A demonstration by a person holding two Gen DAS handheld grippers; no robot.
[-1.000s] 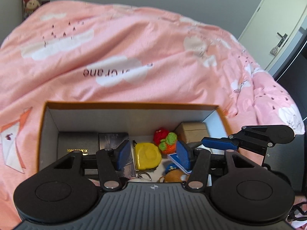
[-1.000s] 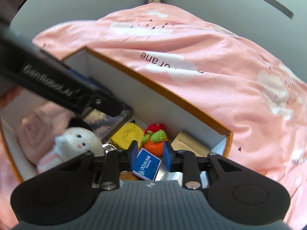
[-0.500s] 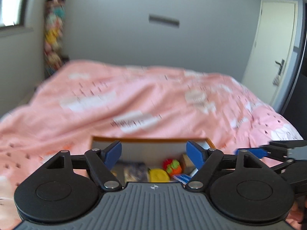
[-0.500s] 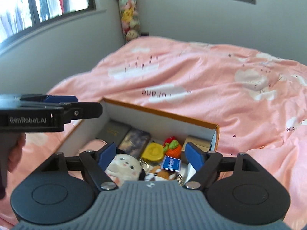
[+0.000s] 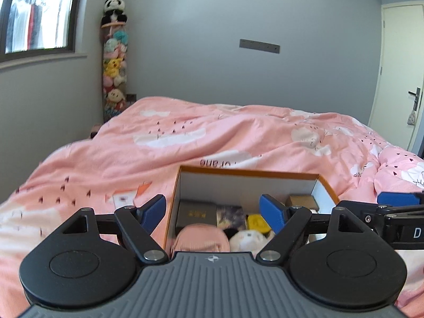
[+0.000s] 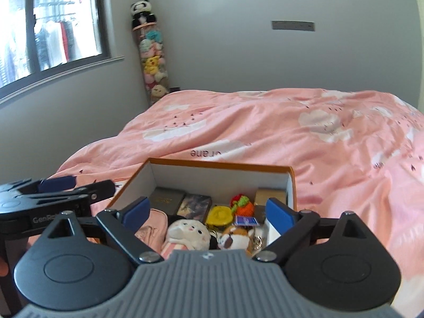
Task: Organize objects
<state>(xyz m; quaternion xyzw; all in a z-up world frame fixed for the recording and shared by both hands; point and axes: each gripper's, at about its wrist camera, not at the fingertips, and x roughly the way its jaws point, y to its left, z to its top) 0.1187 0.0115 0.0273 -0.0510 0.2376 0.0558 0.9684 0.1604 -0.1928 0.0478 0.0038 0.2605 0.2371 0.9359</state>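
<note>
An orange-rimmed cardboard box [image 5: 249,172] [image 6: 220,164] sits on the pink bed. It holds a dark box [image 6: 167,197], a patterned card pack [image 6: 196,205], a yellow case [image 6: 219,215], a crocheted strawberry [image 6: 241,204], a blue card [image 6: 246,221], a tan box [image 6: 270,194], a pink pouch [image 5: 201,239] and plush toys [image 6: 188,234]. My left gripper [image 5: 213,212] is open and empty above the box's near left part. My right gripper [image 6: 209,212] is open and empty above the box's near side.
The pink duvet [image 5: 212,143] covers the bed all around the box. A tall tube of plush toys [image 5: 114,61] stands in the far corner under a window [image 6: 47,29]. A door [image 5: 397,79] is at the right.
Both grippers have pulled back and up out of the box. The right gripper let go of the blue card, which now lies in the box. Both jaws have opened wide.
</note>
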